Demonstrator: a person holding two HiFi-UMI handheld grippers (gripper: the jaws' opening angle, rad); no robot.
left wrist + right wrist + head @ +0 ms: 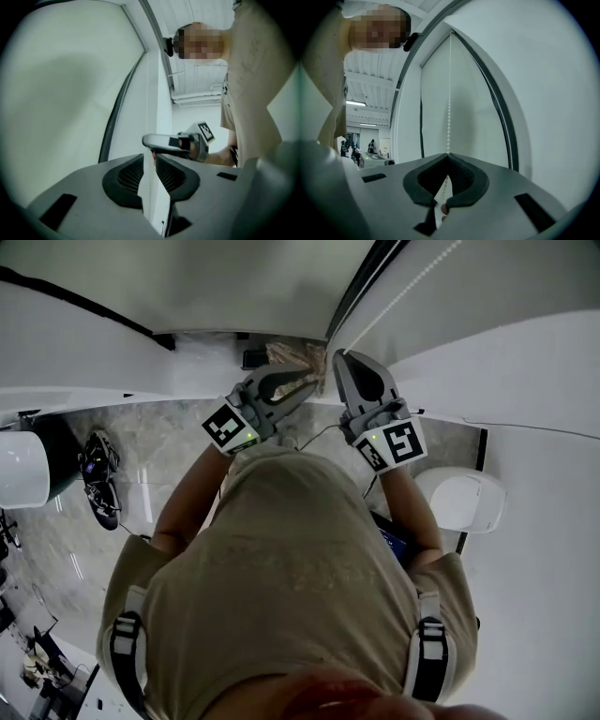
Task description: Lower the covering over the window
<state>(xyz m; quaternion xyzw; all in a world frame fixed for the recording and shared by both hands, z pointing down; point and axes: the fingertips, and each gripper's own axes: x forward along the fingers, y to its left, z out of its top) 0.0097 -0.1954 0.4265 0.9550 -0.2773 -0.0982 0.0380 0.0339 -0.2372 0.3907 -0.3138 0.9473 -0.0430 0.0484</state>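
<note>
Right claw (344, 358) was clamped tight on the bead chain (449, 93). In the right gripper view the white beads ran straight down the pane and vanished into the pinched tips of that claw (448, 154), with a little more chain showing in the slot behind them. The window covering (473, 108) hung flat and pale behind the chain inside its dark frame, far side of both claws, and it filled the pane right down to where the claw body cut off the view.

Left claw (307, 388) sat just to the left of the right one and a touch nearer the person, both reaching out level towards the window. In the left gripper view its jaws stood a narrow crack apart (152, 154), only pale background in the gap. I couldn't make out any beads there. Just beyond its tips lay the right claw (176, 143), close by.

From the head view the chain (412, 282) slanted down from the far right to the right claw's tip, with the marble floor (169, 446) below and to the left.
</note>
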